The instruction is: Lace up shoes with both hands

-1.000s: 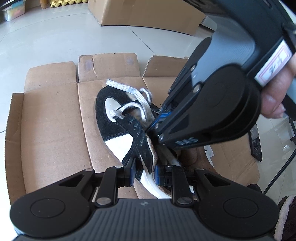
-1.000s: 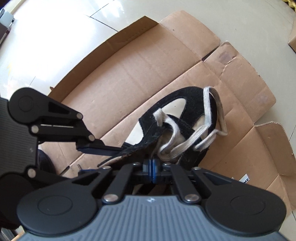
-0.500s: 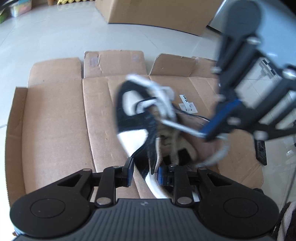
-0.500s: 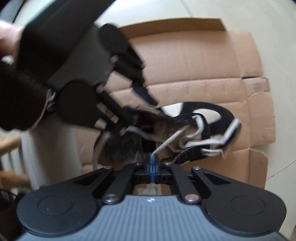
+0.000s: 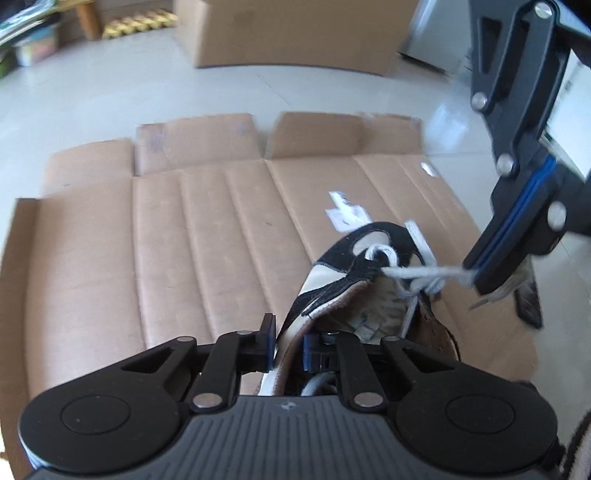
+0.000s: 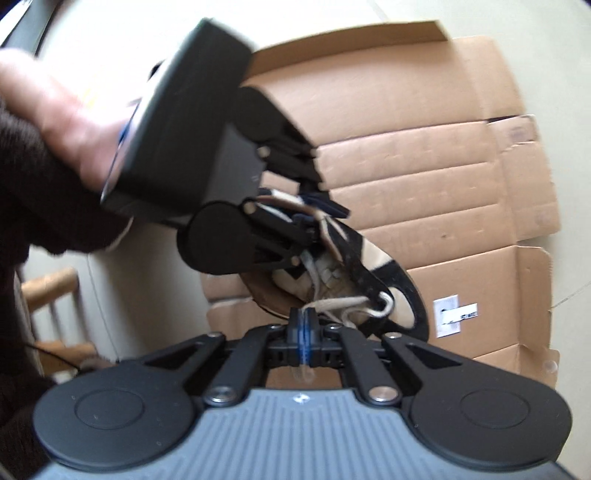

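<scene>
A black and cream shoe lies tilted on flattened cardboard. My left gripper has the shoe's side wall between its pads, and its jaws are closing on it. A grey-white lace runs taut from a front eyelet to my right gripper, which is shut on the lace at the right, above the shoe. In the right wrist view the right gripper pinches the lace just in front of the shoe. The left gripper grips the shoe's far end, held by a hand.
The cardboard lies on a pale tiled floor and carries a white label. A large cardboard box stands at the back. A dark flat object lies right of the shoe. A wooden chair stands at the left.
My right gripper has risen away from the shoe and drawn the lace out taut. The shoe has shifted right in the left wrist view, and the left jaws have narrowed.
</scene>
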A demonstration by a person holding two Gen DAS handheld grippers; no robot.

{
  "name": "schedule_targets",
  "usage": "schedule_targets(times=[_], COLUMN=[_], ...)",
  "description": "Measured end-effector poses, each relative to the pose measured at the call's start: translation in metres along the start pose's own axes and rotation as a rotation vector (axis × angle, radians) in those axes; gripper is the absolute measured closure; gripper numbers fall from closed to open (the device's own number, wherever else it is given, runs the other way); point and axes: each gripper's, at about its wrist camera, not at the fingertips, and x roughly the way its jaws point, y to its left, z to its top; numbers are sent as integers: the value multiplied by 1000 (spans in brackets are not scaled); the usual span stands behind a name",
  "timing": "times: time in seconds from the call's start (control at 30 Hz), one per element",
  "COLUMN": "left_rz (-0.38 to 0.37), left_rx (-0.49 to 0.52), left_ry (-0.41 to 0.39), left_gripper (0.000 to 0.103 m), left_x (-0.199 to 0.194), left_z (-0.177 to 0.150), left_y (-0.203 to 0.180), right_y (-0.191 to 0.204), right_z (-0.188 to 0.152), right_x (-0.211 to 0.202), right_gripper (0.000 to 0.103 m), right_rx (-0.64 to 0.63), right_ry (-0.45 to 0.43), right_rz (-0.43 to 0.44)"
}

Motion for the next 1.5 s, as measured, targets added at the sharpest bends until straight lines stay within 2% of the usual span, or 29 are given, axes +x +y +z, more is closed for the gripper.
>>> schedule_targets(times=[0.1,0.2,0.27,0.37,0.43,0.5,0.57,0.63,0.67,0.73,0.83,0.93,1.0,1.1,1.13,1.2,1.27,1.3,1.33,1.37,1.4,1.47,1.5], left_rz=[70,89,101,68,32,16,18,15,31,88,135,166,181,235,242,254,259,260,259,257,254,249,246], left_rx=[22,71,135,254,347,378,362,223,102,6,-1,-40,-12,67,72,76,80,75,73,67,62,64,68], left_ry=[-3,-1,-19,-50,-26,-2,-10,-19,-40,-77,-94,-43,-24,-43,-51,-73,-77,-78,-78,-77,-75,-68,-65], left_gripper=[90,90,89,88,87,86,88,89,89,89,89,89,88,88,88,87,87,87,87,87,87,88,88], left_x=[-12,-17,-21,-24,-16,-3,3,7,4,-7,-18,-14,-9,1,4,6,7,8,10,9,12,19,19], left_z=[-4,-2,0,6,14,19,17,20,18,9,1,7,10,5,4,0,-1,-1,0,1,3,8,8], left_y=[4,4,-1,-10,-14,-15,-13,-6,-1,-1,-1,15,17,5,6,8,9,10,10,11,9,6,6], right_y=[-10,-28,-33,-35,-37,-43,-47,-56,-59,-65,-67,-72,-75,-76,-74,-67,-59,-58,-55,-54,-53,-53,-53], right_z=[8,21,26,31,32,32,33,35,38,42,53,60,61,59,56,47,29,26,14,8,3,0,1], right_x=[-10,-18,-18,-20,-21,-21,-20,-20,-21,-24,-35,-40,-39,-33,-30,-26,-19,-17,-8,-3,2,2,2], right_gripper=[101,101,101,101,101,101,102,102,102,102,102,102,102,102,102,102,102,101,101,99,93,81,78], right_rx=[32,80,85,89,99,124,175,259,288,306,274,260,266,299,298,259,211,196,160,163,167,177,194], right_ry=[-56,-118,-125,-137,-148,-167,-202,-250,-273,-301,-335,-353,-354,-341,-325,-271,-167,-148,-62,-41,-21,-47,-86], right_rz=[-33,-55,-64,-74,-76,-73,-48,4,26,42,32,15,17,95,119,105,49,30,-5,-29,-54,-73,-68])
